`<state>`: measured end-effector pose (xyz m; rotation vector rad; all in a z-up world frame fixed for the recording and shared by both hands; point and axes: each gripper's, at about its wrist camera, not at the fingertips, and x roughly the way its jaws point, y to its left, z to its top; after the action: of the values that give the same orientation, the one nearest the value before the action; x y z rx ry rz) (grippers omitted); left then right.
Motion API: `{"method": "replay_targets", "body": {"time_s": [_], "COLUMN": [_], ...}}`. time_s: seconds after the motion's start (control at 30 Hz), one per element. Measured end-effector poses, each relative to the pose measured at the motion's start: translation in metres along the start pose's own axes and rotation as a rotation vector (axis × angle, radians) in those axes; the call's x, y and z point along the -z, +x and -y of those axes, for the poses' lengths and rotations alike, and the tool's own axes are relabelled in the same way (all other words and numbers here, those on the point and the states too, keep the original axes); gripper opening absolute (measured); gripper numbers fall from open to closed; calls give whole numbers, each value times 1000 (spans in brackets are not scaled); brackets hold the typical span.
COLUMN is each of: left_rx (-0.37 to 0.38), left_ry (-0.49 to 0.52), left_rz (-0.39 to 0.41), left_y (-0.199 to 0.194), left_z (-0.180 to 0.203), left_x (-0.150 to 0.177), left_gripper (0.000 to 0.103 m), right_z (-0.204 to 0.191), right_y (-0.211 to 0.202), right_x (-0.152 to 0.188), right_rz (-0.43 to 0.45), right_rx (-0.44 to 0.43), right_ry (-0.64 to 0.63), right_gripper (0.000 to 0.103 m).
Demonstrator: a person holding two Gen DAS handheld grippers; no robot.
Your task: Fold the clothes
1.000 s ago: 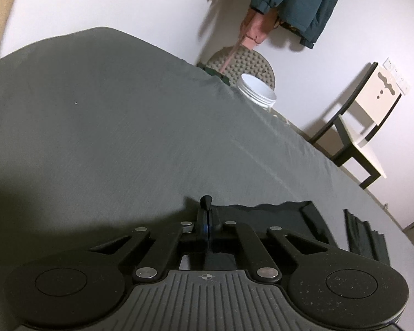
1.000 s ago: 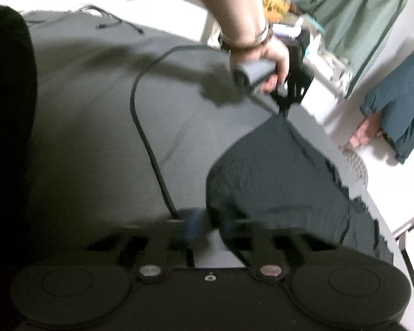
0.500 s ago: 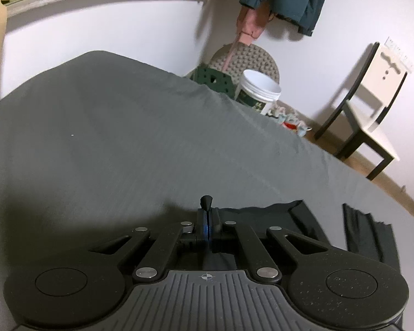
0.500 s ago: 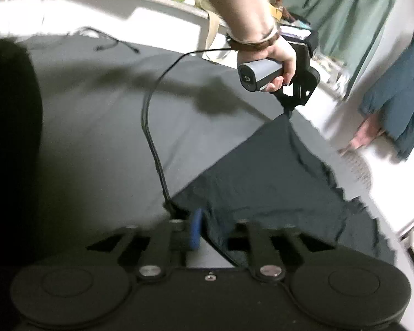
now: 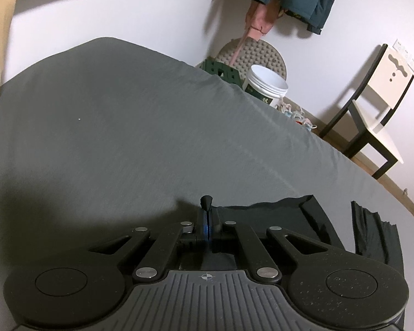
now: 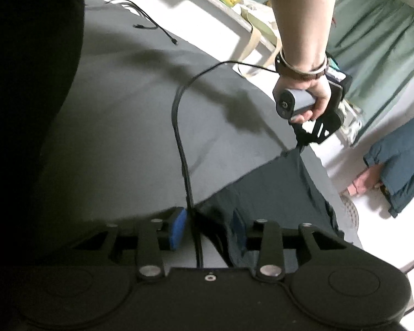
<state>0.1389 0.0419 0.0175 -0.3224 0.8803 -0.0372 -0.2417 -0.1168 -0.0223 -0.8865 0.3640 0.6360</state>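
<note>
Bedsheet [image 6: 129, 127]; L tool [image 6: 300, 144] raised (clamping garment [image 6: 276, 190])

Both grippers are matte black, with ribbed or smooth housings, two round caps and linkage arms pinned by silver screws. The left gripper [image 5: 206, 207] has a small crosshair mark on its housing. The right gripper [image 6: 207, 227] carries blue finger pads [image 6: 178, 227]. The hand [image 6: 313, 96] grips a grey cylindrical handle [image 6: 294, 103]; the wrist wears a dark band and a metal bangle.

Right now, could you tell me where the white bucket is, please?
The white bucket shows in the left wrist view, upper right of centre, on the floor just past the far edge of the grey bed cover, beside a green stool.
</note>
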Motion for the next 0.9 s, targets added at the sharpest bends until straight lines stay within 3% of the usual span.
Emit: {"method": "replay_targets", "body": {"time_s": [0.03, 0.07, 0.1, 0.23, 0.43, 0.63, 0.7, 0.77, 0.8, 0.9], "left_rx": [-1, -3, -5, -6, -8, -22, -21, -23, -21, 2], "left_ry": [3, 7, 11, 24, 33, 28, 28, 33, 30, 19], "left_rz": [-3, -6, -9, -8, 10, 36, 41, 44, 45, 49], "left_y": [0, 0, -1, -3, -10, -19, -21, -22, -23, -26], "left_z": [-1, -1, -1, -1, 8, 30, 38, 47, 51, 66], "left_x": [1, 2, 3, 4, 0, -15, -17, -17, -18, -21], "left_gripper": [1, 1, 1, 1, 1, 1, 1, 1, 1, 1], "right_z": [0, 3, 7, 18, 57, 119, 137, 150, 156, 170], "right_y": [3, 6, 6, -2, -23, -22, -19, -20, -21, -42], "right_x": [-1, -2, -4, 0, 2, 38, 58, 75, 83, 90], "right_rz": [-1, -22, -48, -39, 19, 15, 58, 86, 100, 117], "right_rx": [-4, -30, -42, -42, -92, -295, -403, -438, -449, -319], "right_ry": [8, 26, 54, 131, 380, 897, 1112, 1279, 1353, 1326], "right_gripper": [30, 11, 8, 8, 8, 7, 7, 6, 6, 5]}}
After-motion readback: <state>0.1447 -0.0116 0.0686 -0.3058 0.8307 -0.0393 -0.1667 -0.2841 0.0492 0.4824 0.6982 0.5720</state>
